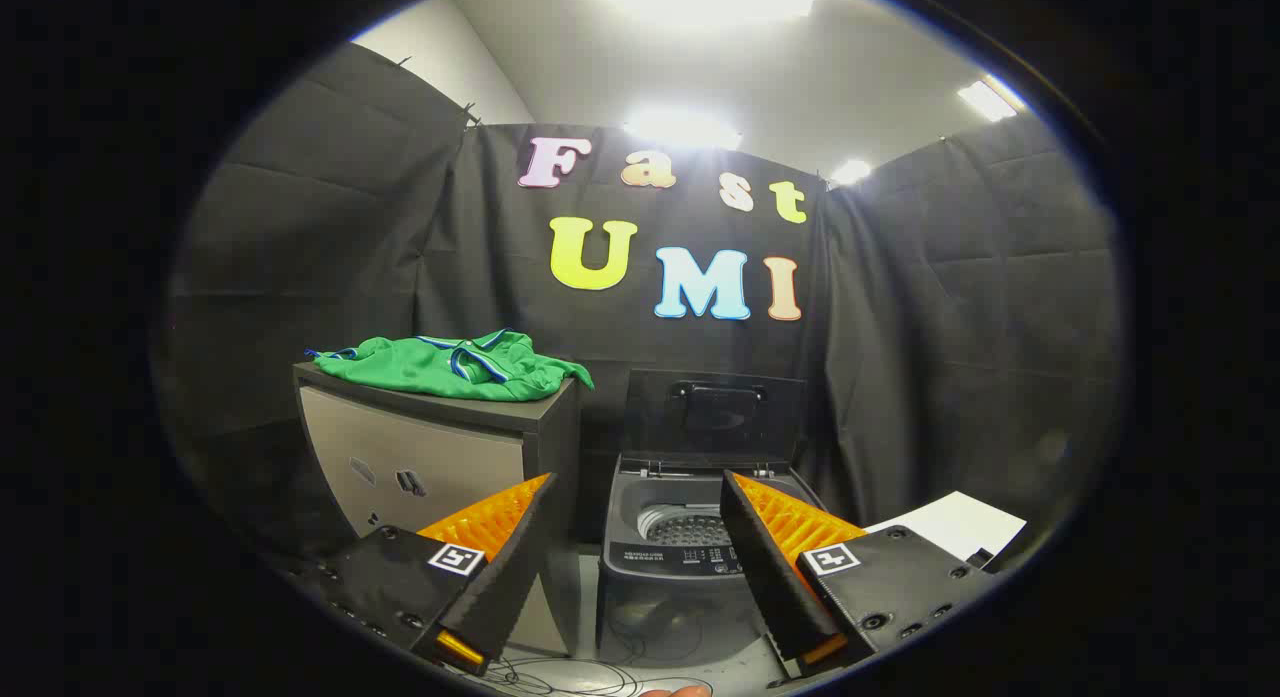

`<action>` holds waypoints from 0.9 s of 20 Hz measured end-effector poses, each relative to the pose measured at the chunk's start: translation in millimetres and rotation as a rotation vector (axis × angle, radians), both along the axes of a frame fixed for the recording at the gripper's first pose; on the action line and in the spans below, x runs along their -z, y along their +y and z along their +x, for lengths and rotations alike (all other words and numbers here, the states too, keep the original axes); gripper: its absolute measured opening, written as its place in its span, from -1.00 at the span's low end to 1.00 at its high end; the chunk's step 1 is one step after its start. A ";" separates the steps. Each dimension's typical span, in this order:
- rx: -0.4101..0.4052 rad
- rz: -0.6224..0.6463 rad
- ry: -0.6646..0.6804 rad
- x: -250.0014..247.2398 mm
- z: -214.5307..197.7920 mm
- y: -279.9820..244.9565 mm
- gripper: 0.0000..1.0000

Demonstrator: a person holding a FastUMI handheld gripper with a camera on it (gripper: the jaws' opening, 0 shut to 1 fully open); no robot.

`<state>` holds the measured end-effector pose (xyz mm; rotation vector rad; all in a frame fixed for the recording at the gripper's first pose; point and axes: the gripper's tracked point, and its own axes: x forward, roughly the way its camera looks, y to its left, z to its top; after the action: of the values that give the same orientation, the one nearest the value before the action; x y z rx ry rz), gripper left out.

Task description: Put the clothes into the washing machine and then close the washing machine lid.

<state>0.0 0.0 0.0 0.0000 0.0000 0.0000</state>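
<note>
**Shirt up on the cabinet, washer open below, fingers spread and empty**

Cabinet (440, 447) is the biggest thing ahead, a grey-fronted unit with a dark top, standing beyond and above the left finger. Just beside it on the right, lower down, stands the washing machine (690, 557), a small top-loader. Its lid (715, 417) is raised upright against the booth's cloth wall, and the perforated drum (685, 525) shows through the open mouth. A white sheet (960, 522) lies past the right finger, and thin cables (570, 677) trail on the floor under the fingers.

The clothes are one green shirt (450, 365) with blue-and-white trim, lying crumpled on the cabinet's top. Its long axis runs side to side across the top, and the right end droops a little over the edge nearest the washer. From the fingers it lies up and to the left, well apart; the washer's mouth lies almost straight ahead between them and lower than the shirt. So the coming move looks like a reach up and leftward to the cloth, then a short carry right and down into the drum. The overhanging right end seems the handiest place to pinch.

The gripper (636, 517) is spread wide, its two fingers well apart, with nothing between them and touching nothing. No garment is in the drum yet as far as can be seen, and the lid is not yet closed.
</note>
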 end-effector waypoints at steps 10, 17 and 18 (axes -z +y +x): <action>-0.003 -0.013 0.008 2.5 1.1 2.5 0.99; -0.003 -0.011 0.010 2.3 1.4 1.6 1.00; -0.002 -0.011 0.009 1.9 1.7 1.5 1.00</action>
<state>1.7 1.5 -1.9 -0.0108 0.0087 0.0023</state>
